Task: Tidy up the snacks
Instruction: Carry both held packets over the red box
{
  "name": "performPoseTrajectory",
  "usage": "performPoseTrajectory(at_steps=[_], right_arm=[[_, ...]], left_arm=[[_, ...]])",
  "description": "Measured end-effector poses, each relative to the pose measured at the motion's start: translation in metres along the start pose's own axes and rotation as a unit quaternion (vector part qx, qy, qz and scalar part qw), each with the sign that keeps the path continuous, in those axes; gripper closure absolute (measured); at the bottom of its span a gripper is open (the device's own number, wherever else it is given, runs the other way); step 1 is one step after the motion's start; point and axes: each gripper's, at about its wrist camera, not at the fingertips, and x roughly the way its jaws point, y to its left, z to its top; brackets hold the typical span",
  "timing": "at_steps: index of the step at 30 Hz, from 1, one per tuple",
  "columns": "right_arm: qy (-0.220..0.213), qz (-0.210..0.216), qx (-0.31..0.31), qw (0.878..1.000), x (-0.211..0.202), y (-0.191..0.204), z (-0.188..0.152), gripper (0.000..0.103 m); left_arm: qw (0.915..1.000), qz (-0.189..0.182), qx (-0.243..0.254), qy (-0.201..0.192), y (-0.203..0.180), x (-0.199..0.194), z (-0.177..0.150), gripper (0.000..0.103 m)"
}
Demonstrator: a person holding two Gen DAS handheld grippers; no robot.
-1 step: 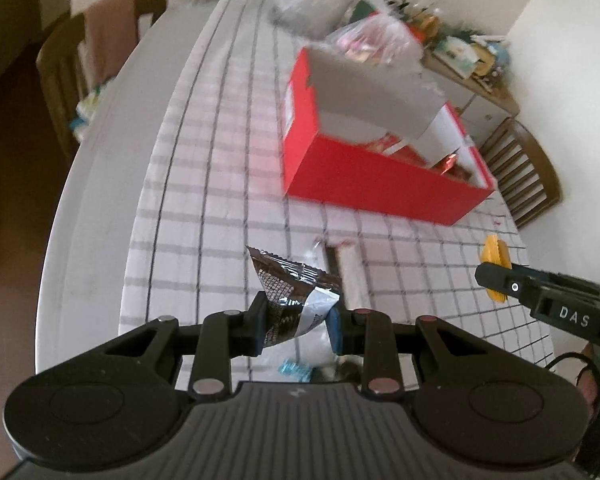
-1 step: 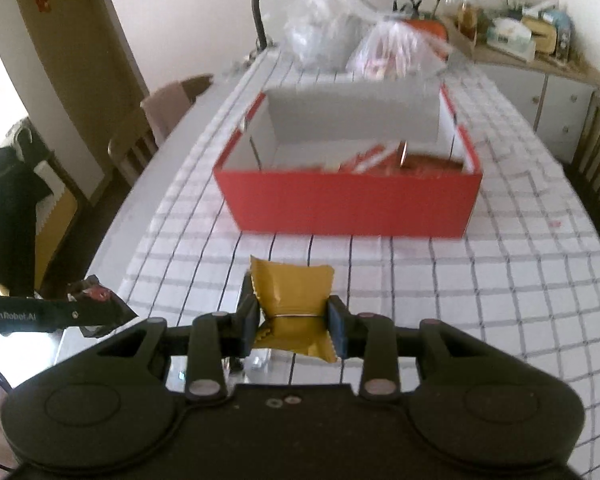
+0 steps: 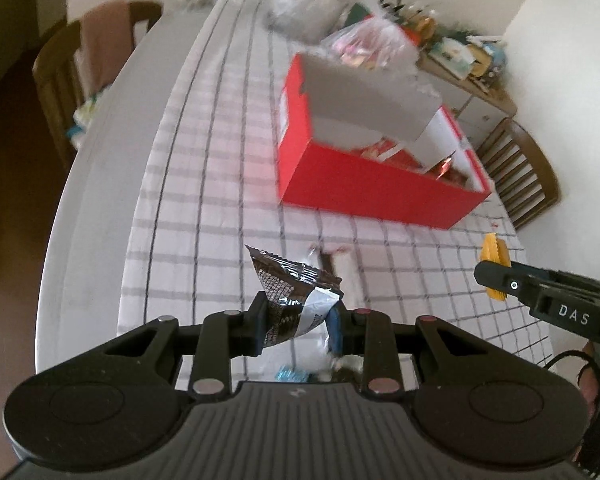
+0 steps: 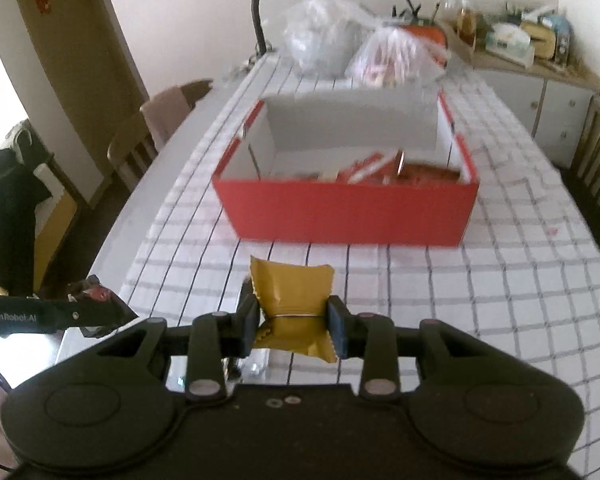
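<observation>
Box (image 4: 346,216): stands on the tablecloth (image 4: 520,280) ahead of you — packets lie inside it.
Bags (image 4: 360,48): behind the box, at the far end.
Chairs (image 4: 140,148): one at each side of the table.

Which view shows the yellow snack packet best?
The right wrist view: the crinkled yellow foil snack packet sits centred, front face visible, pinched between the right gripper fingers. The left wrist view shows only its serrated edge sticking out past that gripper at the right border.
</observation>
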Motion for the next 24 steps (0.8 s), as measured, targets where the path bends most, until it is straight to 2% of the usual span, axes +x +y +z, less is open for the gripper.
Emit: performPoseTrajectory(at_steps=[13, 20, 24], right_arm=[[-0.038, -0.009, -0.014, 0.999, 0.008, -0.033, 0.073, 0.069], [-0.035, -0.012, -0.019, 0.999, 0.037, -0.056, 0.114, 0.069], [-0.024, -0.019, -0.019, 0.999, 0.062, -0.071, 0.134, 0.069]], left_arm=[[0.9977, 0.018, 0.056, -0.033, -0.063, 0.023, 0.072, 0.075], [0.9963, 0.033, 0.069, -0.038, -0.088, 0.052, 0.122, 0.075], [0.9961, 0.046, 0.071, -0.026, -0.097, 0.078, 0.148, 0.075]])
